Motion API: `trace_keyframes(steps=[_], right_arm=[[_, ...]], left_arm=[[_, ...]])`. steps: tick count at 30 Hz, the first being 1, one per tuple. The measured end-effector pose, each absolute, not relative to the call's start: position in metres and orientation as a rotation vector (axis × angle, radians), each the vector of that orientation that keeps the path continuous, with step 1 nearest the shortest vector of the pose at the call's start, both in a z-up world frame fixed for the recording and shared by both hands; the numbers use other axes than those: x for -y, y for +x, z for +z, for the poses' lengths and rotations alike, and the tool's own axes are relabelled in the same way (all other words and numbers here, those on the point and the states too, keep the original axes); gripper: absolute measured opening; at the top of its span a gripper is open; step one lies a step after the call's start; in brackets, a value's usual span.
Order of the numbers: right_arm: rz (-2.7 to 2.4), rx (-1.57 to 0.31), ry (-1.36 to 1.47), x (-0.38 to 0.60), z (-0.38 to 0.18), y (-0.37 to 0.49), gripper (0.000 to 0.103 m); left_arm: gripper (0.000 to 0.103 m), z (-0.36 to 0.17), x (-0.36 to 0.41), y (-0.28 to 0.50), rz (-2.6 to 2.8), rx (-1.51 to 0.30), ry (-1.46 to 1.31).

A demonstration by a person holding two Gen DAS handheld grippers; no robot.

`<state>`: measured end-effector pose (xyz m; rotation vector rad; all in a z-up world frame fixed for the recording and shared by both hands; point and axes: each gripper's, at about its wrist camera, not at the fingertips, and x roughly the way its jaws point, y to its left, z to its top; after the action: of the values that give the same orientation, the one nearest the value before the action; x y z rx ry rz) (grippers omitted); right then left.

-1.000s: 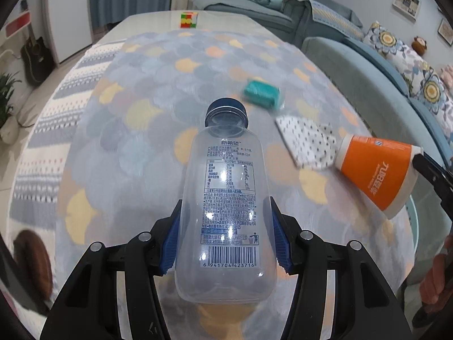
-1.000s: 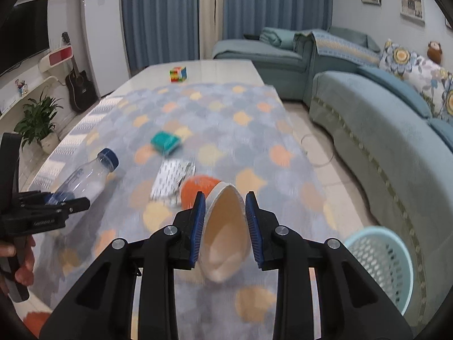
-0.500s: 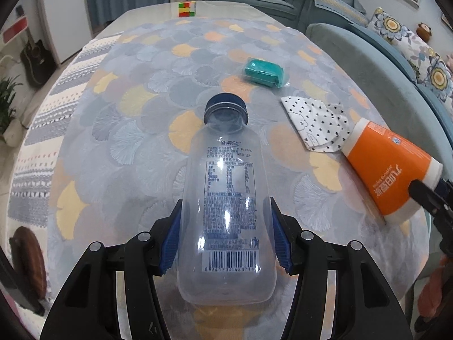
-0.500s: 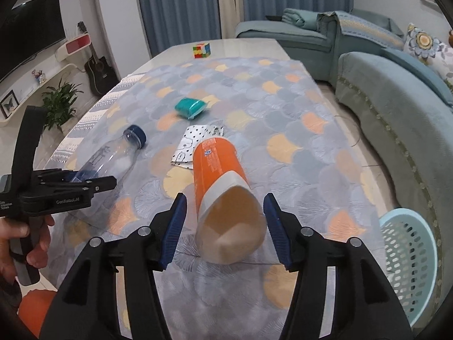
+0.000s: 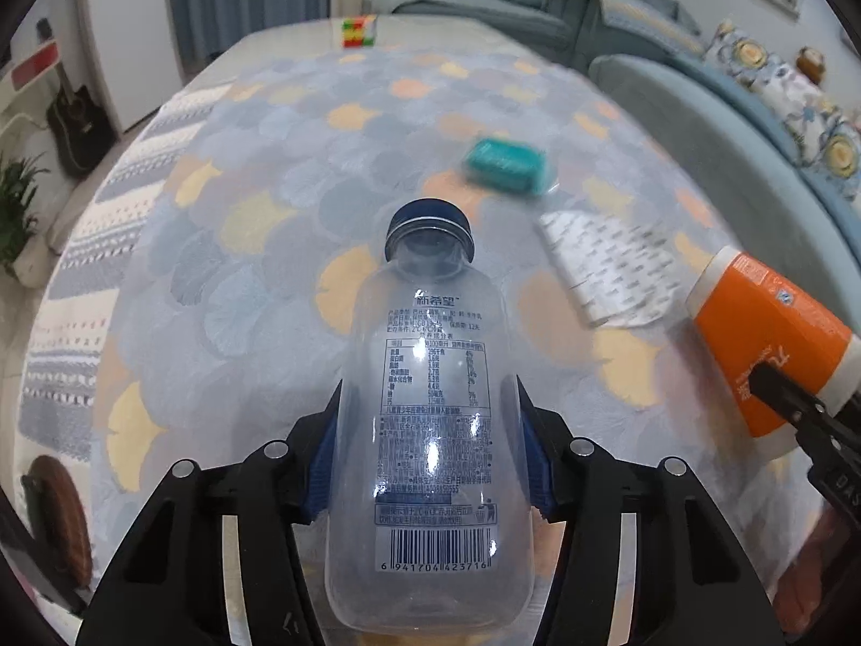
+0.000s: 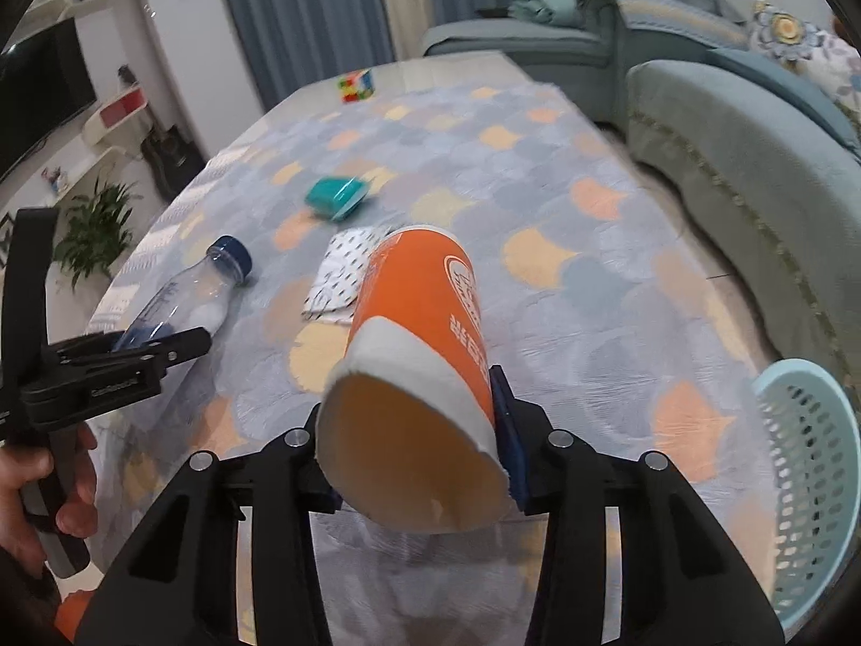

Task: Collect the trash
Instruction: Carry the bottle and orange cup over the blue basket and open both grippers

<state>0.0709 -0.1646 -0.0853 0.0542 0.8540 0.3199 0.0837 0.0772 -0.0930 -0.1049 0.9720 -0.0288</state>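
Observation:
My left gripper [image 5: 428, 457] is shut on a clear plastic bottle [image 5: 430, 409] with a dark blue cap, held above the table; it also shows in the right wrist view [image 6: 183, 296]. My right gripper [image 6: 414, 447] is shut on an orange paper cup [image 6: 425, 355] with a white rim, its open mouth towards the camera; the cup also shows at the right in the left wrist view [image 5: 769, 334]. A teal packet [image 5: 506, 167] and a dotted white paper wrapper [image 5: 608, 264] lie on the table.
The table carries a grey cloth [image 6: 538, 172] with orange and yellow scales. A light blue mesh basket [image 6: 807, 484] stands on the floor at the table's right. A colour cube [image 5: 359, 32] sits at the far end. A blue sofa [image 6: 753, 151] runs along the right.
The right gripper opened and closed again on the orange cup, which now sits round and tilted left. Both grippers have lifted slightly with their loads.

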Motion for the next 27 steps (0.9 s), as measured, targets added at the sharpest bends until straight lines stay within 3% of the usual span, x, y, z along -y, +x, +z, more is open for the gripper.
trace_keyframes(steps=[8, 16, 21, 27], right_arm=[[0.155, -0.712, 0.138, 0.249, -0.026, 0.039, 0.04], [-0.066, -0.659, 0.192, 0.349, 0.002, 0.01, 0.04], [-0.186, -0.708, 0.24, 0.402, -0.013, -0.002, 0.04], [-0.293, -0.858, 0.295, 0.441, -0.058, 0.002, 0.042]], left_arm=[[0.053, -0.02, -0.003, 0.073, -0.217, -0.807, -0.085], [0.053, 0.024, 0.133, 0.072, -0.476, -0.722, 0.007], [0.053, 0.012, 0.206, 0.071, -0.603, -0.754, 0.061], [0.053, -0.04, 0.267, 0.081, -0.728, -0.92, 0.053]])
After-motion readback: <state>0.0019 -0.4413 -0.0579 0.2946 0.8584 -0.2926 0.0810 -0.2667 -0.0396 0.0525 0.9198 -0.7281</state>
